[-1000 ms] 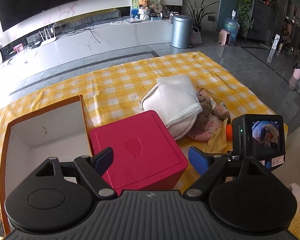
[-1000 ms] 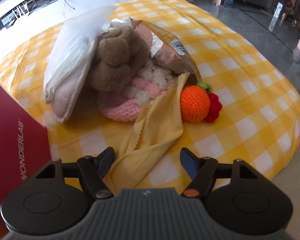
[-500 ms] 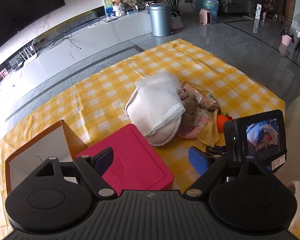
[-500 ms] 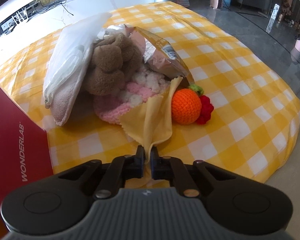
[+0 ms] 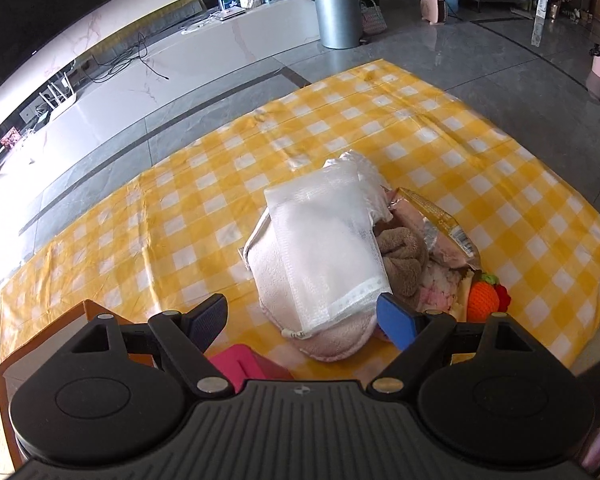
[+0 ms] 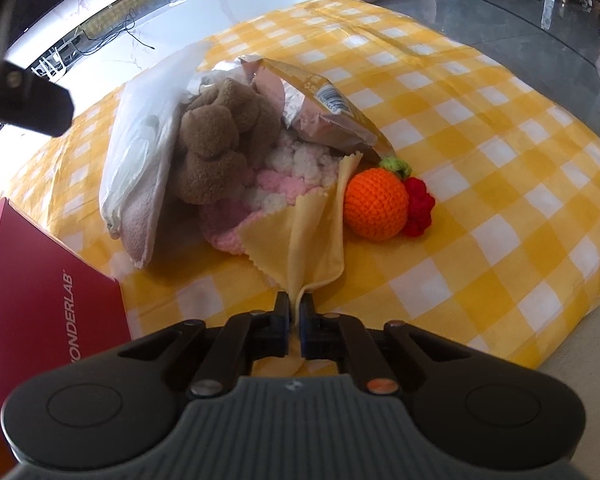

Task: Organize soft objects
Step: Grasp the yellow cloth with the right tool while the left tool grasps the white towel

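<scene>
Red box [image 6: 40, 300]: cut by left edge in right wrist view; its lettering loses the first letter behind the gripper body. In left wrist view only a small pink-red corner [image 5: 244, 364] shows above the gripper housing. Cardboard box [image 5: 80, 308]: mostly hidden behind the left gripper, inside can't be seen. Yellow cloth [image 6: 300, 240]: near end vanishes between the shut pads of the right gripper [image 6: 295, 312]; far part tucked under the pile. Pink-white knit [image 6: 260, 196]: partly covered by brown plush [image 6: 220, 144] & snack bag [image 6: 324, 116], shape unclear. Dark blurred object [image 6: 24, 100], top left of right wrist view: too out of focus to ID. Shelf items behind the worktop: too small to tell.
</scene>
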Demonstrator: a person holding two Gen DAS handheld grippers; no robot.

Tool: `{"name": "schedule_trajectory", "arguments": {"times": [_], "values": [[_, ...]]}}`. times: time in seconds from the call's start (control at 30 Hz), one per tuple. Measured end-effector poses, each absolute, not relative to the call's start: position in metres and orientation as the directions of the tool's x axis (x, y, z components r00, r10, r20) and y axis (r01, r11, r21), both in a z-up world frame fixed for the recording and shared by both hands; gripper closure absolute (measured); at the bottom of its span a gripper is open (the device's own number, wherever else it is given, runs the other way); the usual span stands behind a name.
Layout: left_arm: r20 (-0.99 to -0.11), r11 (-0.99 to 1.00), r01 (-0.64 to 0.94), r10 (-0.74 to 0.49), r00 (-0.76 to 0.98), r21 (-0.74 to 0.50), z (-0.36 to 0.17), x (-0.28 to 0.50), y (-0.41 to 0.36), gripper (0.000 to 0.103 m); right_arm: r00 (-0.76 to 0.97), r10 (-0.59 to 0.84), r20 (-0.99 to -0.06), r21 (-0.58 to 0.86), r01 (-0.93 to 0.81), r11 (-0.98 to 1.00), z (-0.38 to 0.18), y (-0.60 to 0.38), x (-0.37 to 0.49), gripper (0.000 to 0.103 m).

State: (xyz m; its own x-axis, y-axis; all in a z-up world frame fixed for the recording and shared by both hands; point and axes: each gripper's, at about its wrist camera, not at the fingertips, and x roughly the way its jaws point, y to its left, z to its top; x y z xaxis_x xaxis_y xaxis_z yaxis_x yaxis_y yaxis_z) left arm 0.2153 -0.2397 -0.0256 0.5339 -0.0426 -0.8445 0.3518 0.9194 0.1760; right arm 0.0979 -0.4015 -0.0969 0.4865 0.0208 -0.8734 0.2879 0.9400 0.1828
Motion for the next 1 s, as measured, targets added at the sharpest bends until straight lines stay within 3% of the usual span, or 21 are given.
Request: {"name": "schedule_trajectory", "arguments": {"times": [0.27, 0.57, 0.67, 0.73, 0.8, 0.83, 1.0], "values": [[-0.851, 0.937, 0.338, -0.107, 0.514, 0.087, -0.040, 0.235, -0.256, 0.005, 0.487, 0.032, -0.873, 0.193, 0.283, 0.939, -0.100, -0.404, 0.098, 0.101], [-0.827, 0.918, 0.311, 0.033, 0.561, 0.247, -0.061, 0.247, -0.262, 0.008, 0.491, 0.060, -0.869, 0.222, 0.279, 0.934, -0.101, -0.407, 0.098, 0.101], [-0.824, 0.912, 0.304, 0.061, 0.563, 0.275, -0.067, 0.249, -0.257, 0.029, 0.491, 0.059, -0.869, 0.223, 0.283, 0.933, -0.101, -0.407, 0.098, 0.100], [-0.825, 0.915, 0.278, 0.093, 0.558, 0.292, -0.071, 0.250, -0.253, 0.078, 0.491, 0.059, -0.869, 0.223, 0.283, 0.933, -0.101, -0.407, 0.098, 0.101], [-0.844, 0.919, 0.297, 0.064, 0.533, 0.257, -0.073, 0.251, -0.249, 0.096, 0.491, 0.059, -0.869, 0.222, 0.283, 0.933, -0.102, -0.406, 0.098, 0.101], [-0.846, 0.923, 0.298, 0.051, 0.531, 0.242, -0.074, 0.250, -0.247, 0.102, 0.490, 0.058, -0.870, 0.221, 0.283, 0.933, -0.102, -0.406, 0.098, 0.101], [-0.832, 0.944, 0.264, 0.018, 0.554, 0.196, -0.067, 0.246, -0.237, 0.103, 0.488, 0.052, -0.871, 0.213, 0.280, 0.936, -0.102, -0.404, 0.098, 0.100]]}}
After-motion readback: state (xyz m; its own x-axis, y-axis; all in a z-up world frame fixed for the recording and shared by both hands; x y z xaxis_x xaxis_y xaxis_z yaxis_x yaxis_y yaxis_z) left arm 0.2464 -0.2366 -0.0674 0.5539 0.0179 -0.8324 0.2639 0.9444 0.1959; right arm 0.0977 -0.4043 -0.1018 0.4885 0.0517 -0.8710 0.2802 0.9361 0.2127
